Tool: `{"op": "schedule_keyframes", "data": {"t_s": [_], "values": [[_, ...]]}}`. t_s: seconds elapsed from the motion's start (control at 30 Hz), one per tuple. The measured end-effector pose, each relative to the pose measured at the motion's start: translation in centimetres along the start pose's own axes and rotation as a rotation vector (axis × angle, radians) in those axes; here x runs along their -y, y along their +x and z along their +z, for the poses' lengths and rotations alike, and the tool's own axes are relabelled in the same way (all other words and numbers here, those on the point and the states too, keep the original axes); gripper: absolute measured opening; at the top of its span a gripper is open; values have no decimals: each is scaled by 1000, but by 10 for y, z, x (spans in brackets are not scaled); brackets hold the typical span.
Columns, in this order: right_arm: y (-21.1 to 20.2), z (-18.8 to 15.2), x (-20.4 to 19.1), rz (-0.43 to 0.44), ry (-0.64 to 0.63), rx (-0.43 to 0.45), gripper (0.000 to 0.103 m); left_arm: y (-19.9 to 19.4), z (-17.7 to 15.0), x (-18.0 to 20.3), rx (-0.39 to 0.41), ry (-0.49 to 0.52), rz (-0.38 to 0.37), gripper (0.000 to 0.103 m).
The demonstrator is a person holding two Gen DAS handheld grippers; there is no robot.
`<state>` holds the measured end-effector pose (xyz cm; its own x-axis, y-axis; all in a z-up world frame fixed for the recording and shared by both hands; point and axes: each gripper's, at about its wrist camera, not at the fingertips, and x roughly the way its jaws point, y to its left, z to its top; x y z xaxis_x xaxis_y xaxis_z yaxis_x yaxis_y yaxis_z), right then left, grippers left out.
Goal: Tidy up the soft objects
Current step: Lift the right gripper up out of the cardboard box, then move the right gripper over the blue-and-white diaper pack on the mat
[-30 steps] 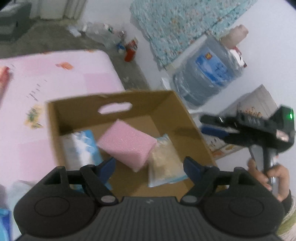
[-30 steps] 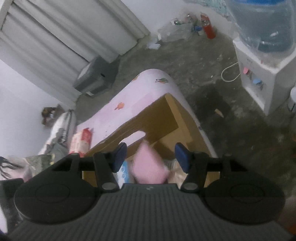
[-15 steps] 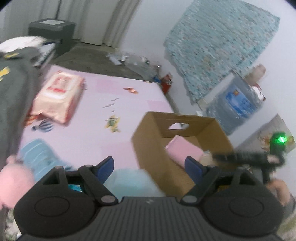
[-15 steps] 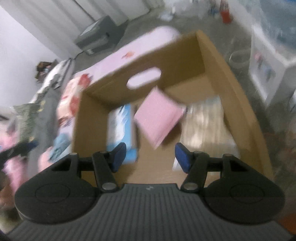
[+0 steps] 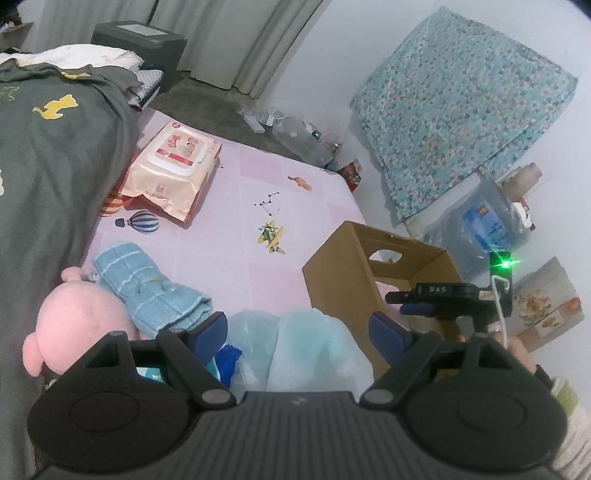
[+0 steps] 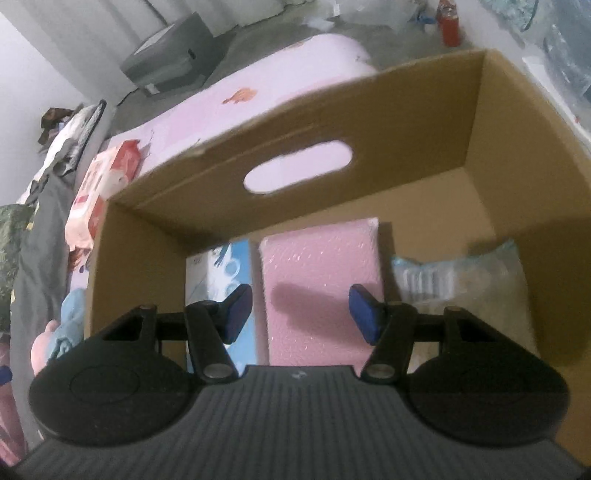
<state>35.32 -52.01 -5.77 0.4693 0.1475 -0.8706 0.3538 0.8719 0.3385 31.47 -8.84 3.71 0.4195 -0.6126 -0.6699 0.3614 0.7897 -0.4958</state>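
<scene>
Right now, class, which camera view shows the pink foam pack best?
The right wrist view: the pink foam pack lies flat in the cardboard box, seen from above. The left wrist view shows the box's outside only; the pack is hidden.

**Inspector:** Far ahead of the left claw (image 5: 299,328)?

**Assistant:** Pale pleated curtains (image 5: 236,40). Ahead-left, a dark grey box-shaped cabinet (image 5: 138,37) on the concrete floor.

**Inspector:** Ahead-right?

**Assistant:** A teal floral patterned cloth (image 5: 461,122) against the white wall, with a large clear blue plastic water bottle (image 5: 480,229) below it. A small red bottle (image 6: 448,22) stands far ahead of the right claw (image 6: 301,306).
</scene>
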Motion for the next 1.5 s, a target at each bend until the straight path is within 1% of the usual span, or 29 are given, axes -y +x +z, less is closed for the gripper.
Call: {"op": "schedule_keyframes", "data": {"t_s": [0.07, 0.13, 0.23, 0.27, 0.3, 0.37, 0.43, 0.53, 0.6, 0.67, 0.73, 0.77, 0.87, 1.0, 1.13, 1.23, 1.3, 1.4, 1.5], "values": [[-1, -1, -1, -16, -3, 8, 58, -1, -2, -1, 3, -4, -9, 85], [-12, -1, 1, -19, 13, 34, 58, -2, -5, -3, 6, -5, -18, 85], [-48, -11, 13, 26, 71, 65, 58, -4, -8, -9, 0, -4, -29, 85], [-60, -17, 16, 40, 81, 65, 60, -4, -9, -11, -2, -2, -26, 85], [-69, -23, 17, 56, 87, 56, 62, -4, -8, -13, -2, -1, -22, 85], [-82, -43, 22, 70, 98, 15, 71, -3, -6, -16, -2, -2, -18, 85], [-80, -64, 31, 37, 108, -50, 72, -2, -5, -19, -3, -16, -26, 85], [-62, -79, 50, -22, 159, -130, 72, 0, -5, -21, -7, -58, -70, 85], [-49, -78, 61, -55, 201, -136, 71, 0, -7, -21, -14, -69, -86, 85], [-41, -71, 69, -96, 217, -92, 71, 0, -10, -19, -25, -55, -67, 85], [-36, -60, 73, -110, 224, -59, 71, -1, -13, -20, -31, -39, -45, 85], [-35, -54, 75, -117, 230, -41, 69, -2, -14, -22, -33, -37, -37, 85], [-28, -43, 78, -101, 256, -17, 69, -6, -17, -31, -35, -50, -13, 85], [-22, -34, 77, -102, 269, 0, 69, -13, -23, -39, -20, -40, 49, 85], [-25, -36, 77, -85, 278, 11, 70, -31, -26, -49, 4, -45, 61, 85], [-41, -45, 80, -58, 293, 17, 71, -51, -27, -57, 54, -57, 79, 89], [-61, -55, 80, -28, 284, 42, 73, -66, -30, -64, 90, -64, 92, 90], [-95, -71, 75, 10, 258, 96, 75, -83, -34, -71, 119, -80, 111, 90], [-128, -85, 67, 79, 222, 163, 78, -98, -45, -71, 158, -52, 145, 90]]}}
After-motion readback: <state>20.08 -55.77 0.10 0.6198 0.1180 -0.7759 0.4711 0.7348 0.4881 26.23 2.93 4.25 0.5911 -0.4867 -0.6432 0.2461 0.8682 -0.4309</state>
